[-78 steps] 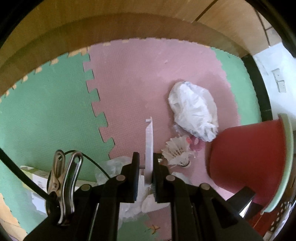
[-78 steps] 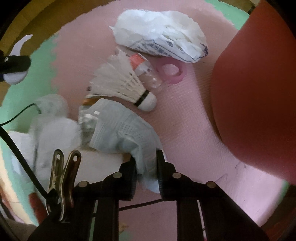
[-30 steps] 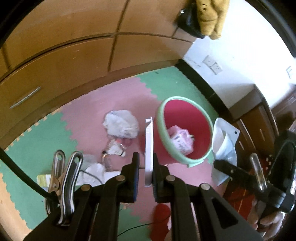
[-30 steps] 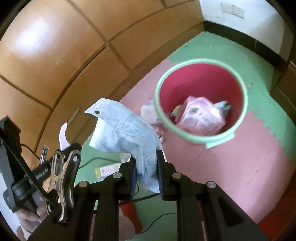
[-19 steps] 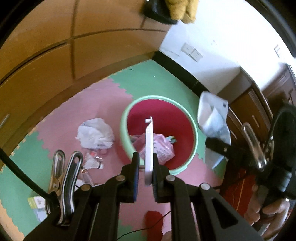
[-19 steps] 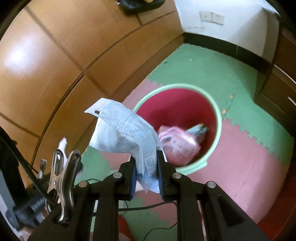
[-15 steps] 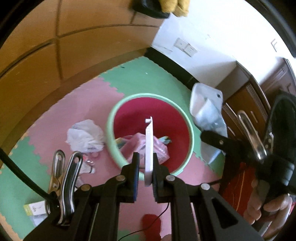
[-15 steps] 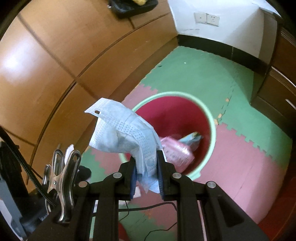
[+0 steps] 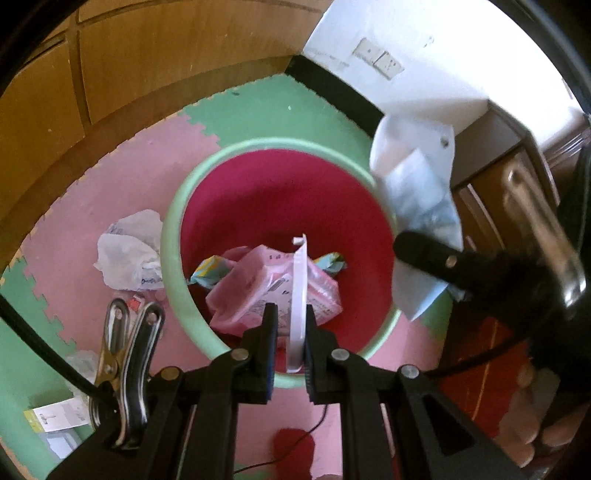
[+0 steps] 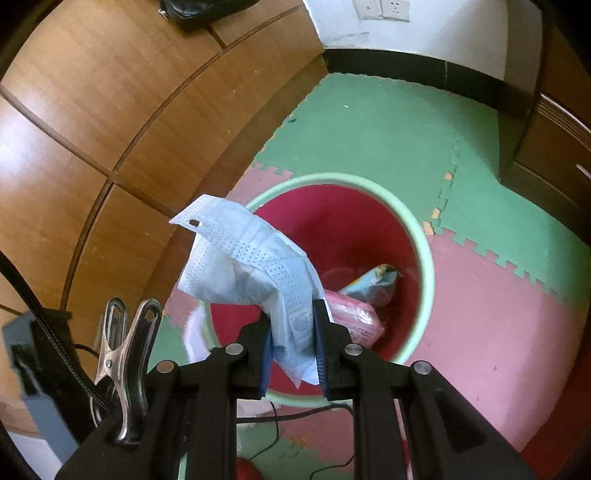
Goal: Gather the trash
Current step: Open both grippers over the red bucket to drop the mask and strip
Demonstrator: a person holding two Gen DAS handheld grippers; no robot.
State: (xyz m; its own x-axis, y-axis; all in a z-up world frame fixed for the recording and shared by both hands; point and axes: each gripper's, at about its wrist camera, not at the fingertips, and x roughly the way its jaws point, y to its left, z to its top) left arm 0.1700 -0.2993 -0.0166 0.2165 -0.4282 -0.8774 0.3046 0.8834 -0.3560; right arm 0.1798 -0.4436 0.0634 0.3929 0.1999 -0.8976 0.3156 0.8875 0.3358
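Left gripper (image 9: 289,334): jaws pinching a thin white plastic strip (image 9: 298,302), held upright on edge between the pads, its hooked upper end rising ahead of the jaw tips. Right gripper (image 10: 291,334): jaws pinching a crumpled pale-blue face mask (image 10: 243,262), most of which stands up and leftward above the jaws, a small corner hanging below them. Beyond both pairs of jaws, directly ahead and below: red bin (image 9: 280,206) with a pale green rim, standing on the floor mat. Inside it, just past the left jaw tips: a pink printed packet (image 9: 255,288), with a blue-and-yellow wrapper (image 9: 210,271) to its left; the same packet lies just right of the right jaws in the right wrist view. Left of the left jaws, outside the bin, on the floor: a crumpled white plastic bag (image 9: 129,254) touching the rim, and nearer the camera a small white-and-green card (image 9: 55,415). Floor mat (image 10: 498,314): pink and green interlocking foam tiles. Farther off: wooden cabinet fronts (image 10: 110,110) to the left, a white wall with sockets (image 10: 382,9) ahead. In the left wrist view the right gripper with its mask stands right of the jaws, over the bin rim, blurred.
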